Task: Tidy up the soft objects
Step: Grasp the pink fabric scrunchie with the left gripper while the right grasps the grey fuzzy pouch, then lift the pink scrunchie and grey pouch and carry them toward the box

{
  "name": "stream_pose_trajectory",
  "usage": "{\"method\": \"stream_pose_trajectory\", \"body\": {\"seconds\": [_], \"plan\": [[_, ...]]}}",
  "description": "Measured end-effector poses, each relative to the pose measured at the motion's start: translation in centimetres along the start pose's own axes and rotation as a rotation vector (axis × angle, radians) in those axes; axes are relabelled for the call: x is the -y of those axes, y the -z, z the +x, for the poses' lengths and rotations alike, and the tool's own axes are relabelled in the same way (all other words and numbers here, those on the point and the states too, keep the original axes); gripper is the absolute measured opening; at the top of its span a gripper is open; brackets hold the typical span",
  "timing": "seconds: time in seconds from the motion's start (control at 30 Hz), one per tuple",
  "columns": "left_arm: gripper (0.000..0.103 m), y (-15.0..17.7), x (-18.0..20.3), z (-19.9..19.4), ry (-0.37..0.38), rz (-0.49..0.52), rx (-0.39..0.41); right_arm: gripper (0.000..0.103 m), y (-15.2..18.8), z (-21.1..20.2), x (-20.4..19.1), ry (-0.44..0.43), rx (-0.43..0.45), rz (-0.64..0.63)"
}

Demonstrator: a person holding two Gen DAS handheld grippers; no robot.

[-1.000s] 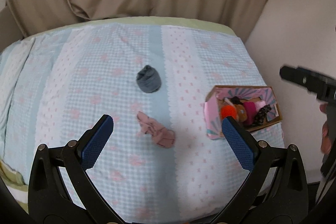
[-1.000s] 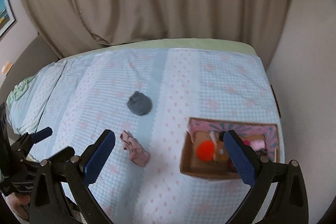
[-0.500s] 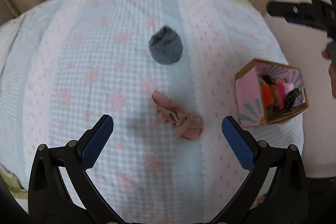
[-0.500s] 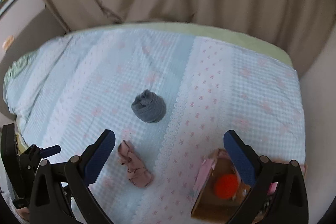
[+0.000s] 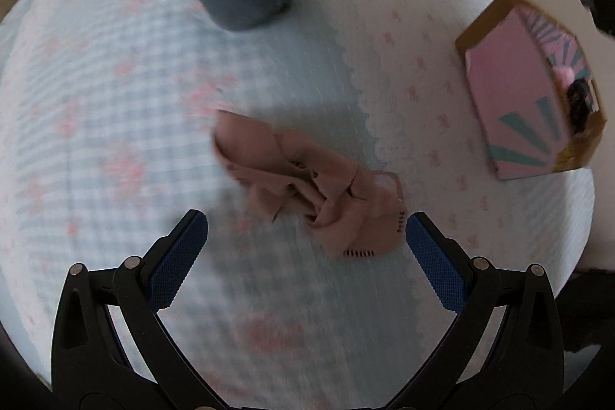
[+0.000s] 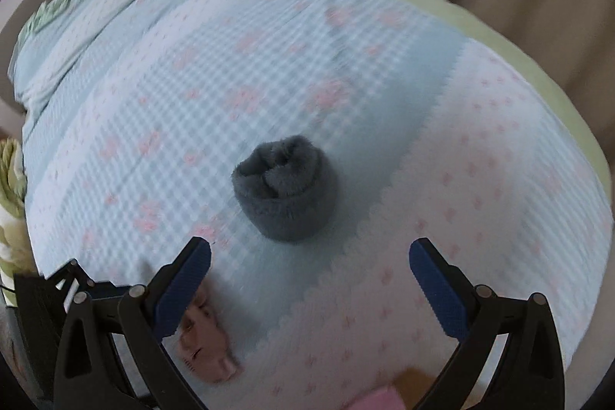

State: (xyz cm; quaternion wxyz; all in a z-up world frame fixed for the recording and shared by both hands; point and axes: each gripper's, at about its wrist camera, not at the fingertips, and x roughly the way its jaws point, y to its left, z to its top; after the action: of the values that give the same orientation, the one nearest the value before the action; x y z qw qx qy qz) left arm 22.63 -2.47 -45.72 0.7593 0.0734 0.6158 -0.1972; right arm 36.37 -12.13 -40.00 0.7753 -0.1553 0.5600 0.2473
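Checked bed (image 5: 115, 83) first: our box (image 5: 515, 95) sits at its right edge, grey roll (image 6: 284, 195) mid-bed, pink cloth (image 5: 307, 187) nearer us. Both hand-held grippers, left (image 5: 303, 248) and right (image 6: 309, 275), gape empty; we should straddle each bundle's bulk, then squeeze.

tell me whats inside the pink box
Inside the pink box, only something pink and something black show at its open side; its pink wall hides everything else.
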Motion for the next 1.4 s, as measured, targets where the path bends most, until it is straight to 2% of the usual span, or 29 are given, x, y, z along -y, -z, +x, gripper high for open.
{"method": "stream_pose_trajectory", "body": {"seconds": [0.23, 0.33, 0.43, 0.5, 0.53, 0.57, 0.7, 0.8, 0.9, 1.0, 1.03, 1.2, 1.4], "plan": [[0.103, -0.3, 0.2, 4.4, -0.01, 0.032, 0.006, 0.103, -1.3, 5.7, -0.7, -0.046, -0.015, -0.097], [0.103, -0.5, 0.7, 4.7, -0.025, 0.062, 0.044, 0.103, -1.7, 7.7, -1.2, -0.042, -0.025, -0.145], [0.101, -0.9, 1.0, 5.1, -0.029, 0.076, 0.034, 0.099, -2.1, 9.1, -1.7, -0.043, -0.028, -0.18], [0.091, -1.2, 0.9, 4.9, -0.022, 0.066, 0.032, 0.083, -2.3, 9.8, -2.1, -0.032, -0.04, -0.2], [0.087, -1.3, 0.8, 4.7, -0.018, 0.064, 0.033, 0.082, -2.4, 10.1, -2.3, -0.024, -0.041, -0.207], [0.079, -1.6, 0.8, 4.5, -0.014, 0.063, 0.034, 0.079, -2.5, 10.1, -2.4, -0.024, -0.035, -0.211], [0.054, -2.1, 0.8, 3.9, -0.004, 0.069, 0.041, 0.061, -2.8, 10.0, -2.8, -0.011, -0.007, -0.216], [0.043, -2.4, 0.3, 3.4, 0.004, 0.038, 0.041, 0.055, -2.7, 9.7, -2.9, -0.004, 0.008, -0.204], [0.037, -2.7, -0.5, 2.9, 0.014, -0.007, 0.046, 0.05, -2.6, 9.4, -3.0, -0.002, 0.014, -0.187], [0.035, -2.7, -1.4, 2.2, 0.005, -0.03, 0.053, 0.049, -2.3, 8.7, -2.8, 0.002, 0.025, -0.17], [0.035, -2.2, -2.9, 1.4, 0.0, -0.03, 0.057, 0.048, -2.2, 8.2, -2.7, 0.003, 0.032, -0.16], [0.034, -2.3, -4.0, -0.9, -0.032, -0.043, 0.087, 0.048, -1.7, 5.6, -2.4, 0.006, 0.058, -0.123], [0.034, -2.5, -5.1, -5.6, -0.074, -0.067, 0.152, 0.048, -1.2, -0.2, -2.7, 0.03, 0.12, -0.087]]}}
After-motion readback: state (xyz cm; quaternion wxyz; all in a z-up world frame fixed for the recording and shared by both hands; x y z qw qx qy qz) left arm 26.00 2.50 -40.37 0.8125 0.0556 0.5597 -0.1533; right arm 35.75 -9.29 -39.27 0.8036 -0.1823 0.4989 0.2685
